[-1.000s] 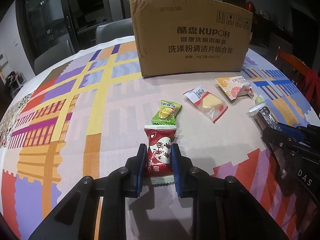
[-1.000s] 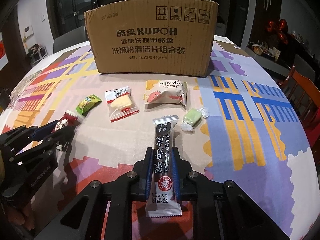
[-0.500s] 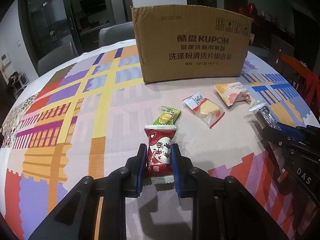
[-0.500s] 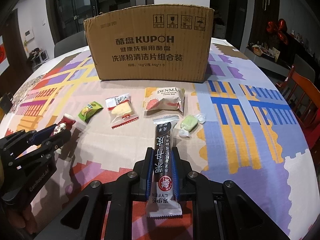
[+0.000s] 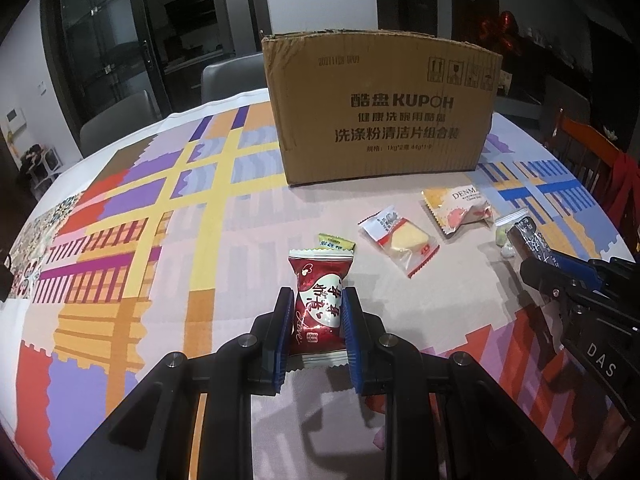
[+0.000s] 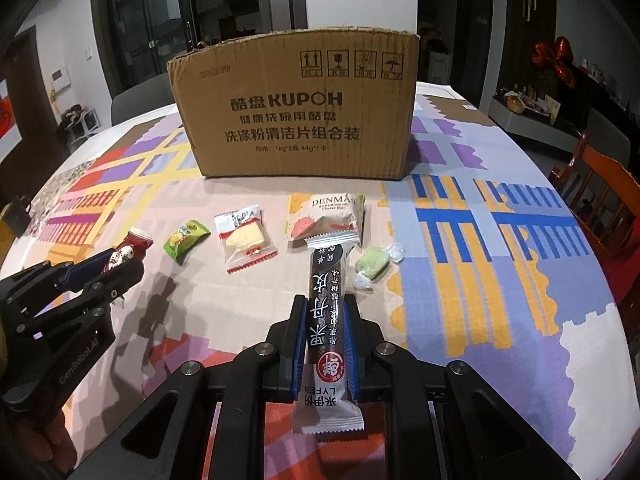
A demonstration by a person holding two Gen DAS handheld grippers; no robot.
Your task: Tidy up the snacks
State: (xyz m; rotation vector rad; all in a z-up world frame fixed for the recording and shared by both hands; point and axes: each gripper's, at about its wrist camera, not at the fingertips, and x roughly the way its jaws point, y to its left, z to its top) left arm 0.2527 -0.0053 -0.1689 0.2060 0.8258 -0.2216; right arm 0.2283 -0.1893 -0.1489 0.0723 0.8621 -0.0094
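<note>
My left gripper (image 5: 317, 300) is shut on a red snack packet (image 5: 319, 304), held above the table. My right gripper (image 6: 323, 308) is shut on a long black snack bar (image 6: 326, 320) with white ends. A brown cardboard box (image 6: 296, 108) stands upright at the back of the table. Between box and grippers lie a green packet (image 6: 185, 238), a clear packet with a yellow piece (image 6: 245, 240), a Denmark cheese ball packet (image 6: 326, 216) and a pale green candy (image 6: 372, 266). Each gripper shows in the other's view: the right gripper (image 5: 532, 260) and the left gripper (image 6: 116, 260).
A round table wears a colourful patterned cloth (image 5: 120, 248). Grey chairs (image 5: 232, 76) stand behind it at the left. An orange wooden chair (image 6: 600, 184) stands at the right edge. A person's hand (image 6: 36, 436) holds the left gripper's handle.
Both grippers have risen a little with their snacks, so the box and the loose packets sit lower in view. The green packet is now partly hidden behind the red packet.
</note>
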